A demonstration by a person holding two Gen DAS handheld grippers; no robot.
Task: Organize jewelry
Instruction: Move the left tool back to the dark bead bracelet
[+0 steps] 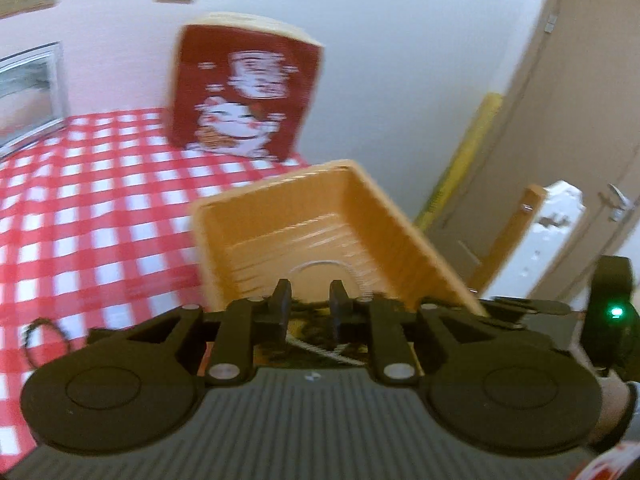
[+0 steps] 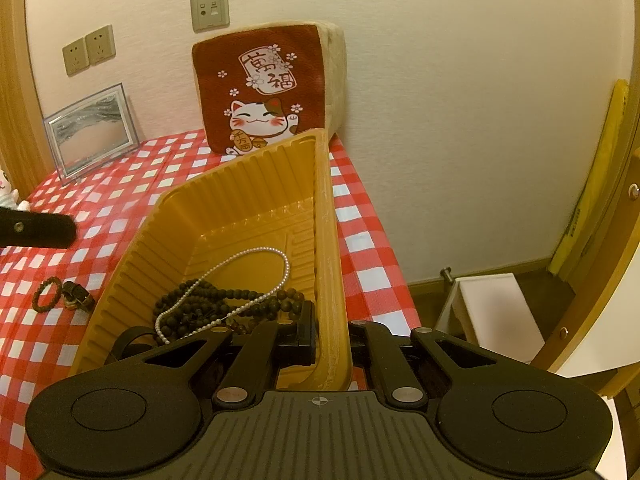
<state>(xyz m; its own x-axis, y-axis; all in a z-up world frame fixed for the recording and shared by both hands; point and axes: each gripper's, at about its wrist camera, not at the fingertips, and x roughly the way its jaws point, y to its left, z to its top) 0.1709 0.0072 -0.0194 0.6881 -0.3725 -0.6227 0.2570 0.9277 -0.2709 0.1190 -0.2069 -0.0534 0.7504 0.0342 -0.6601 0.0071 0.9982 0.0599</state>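
Pinching the tray (image 2: 240,216) wall, the right gripper (image 2: 328,336) tilts it; the left gripper (image 1: 310,300), slightly parted and empty, hovers over the bead necklaces (image 2: 224,300).

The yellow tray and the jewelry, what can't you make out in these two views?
- Left wrist view: motion blur smears the yellow tray; the left claw hides its contents.
- Right wrist view: the right claw covers the tray's near end and part of the dark beads.
- Small dark item beside the bracelet: too small to identify.

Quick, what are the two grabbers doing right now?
Left gripper: jaws open, holding nothing.
Right gripper: jaws shut on the yellow tray's side wall.
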